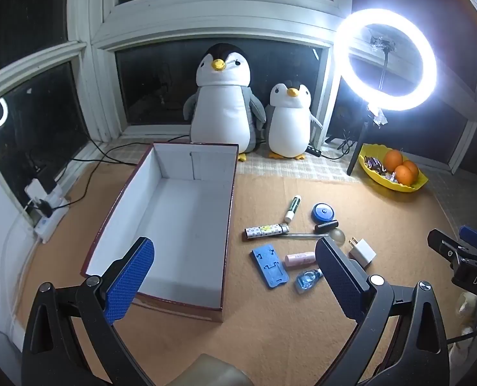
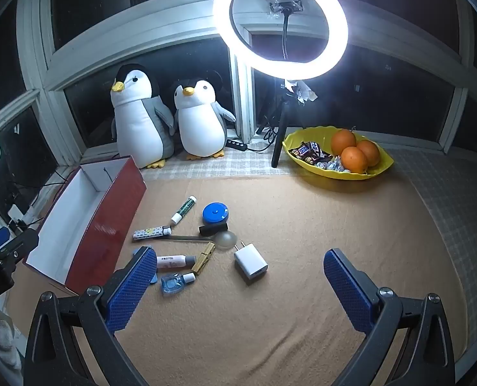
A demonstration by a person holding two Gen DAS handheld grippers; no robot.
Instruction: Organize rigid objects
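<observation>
Beside red box (image 1: 161, 225): small items scattered; both grippers' fingers apart.

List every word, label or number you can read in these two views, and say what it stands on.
"DAS": right gripper body, left wrist view.
"obot.AI", start cut off: left gripper body, right wrist view.
Candy wrappers in the yellow bowl: blurred.
Green-and-white tube, pink tube, patterned lighter: too small.

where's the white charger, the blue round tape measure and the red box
white charger (image 2: 250, 263): right wrist view, on its top face
blue round tape measure (image 2: 215, 211): right wrist view, centre of its lid
red box (image 1: 174, 215): left wrist view, on its white inside floor
</observation>
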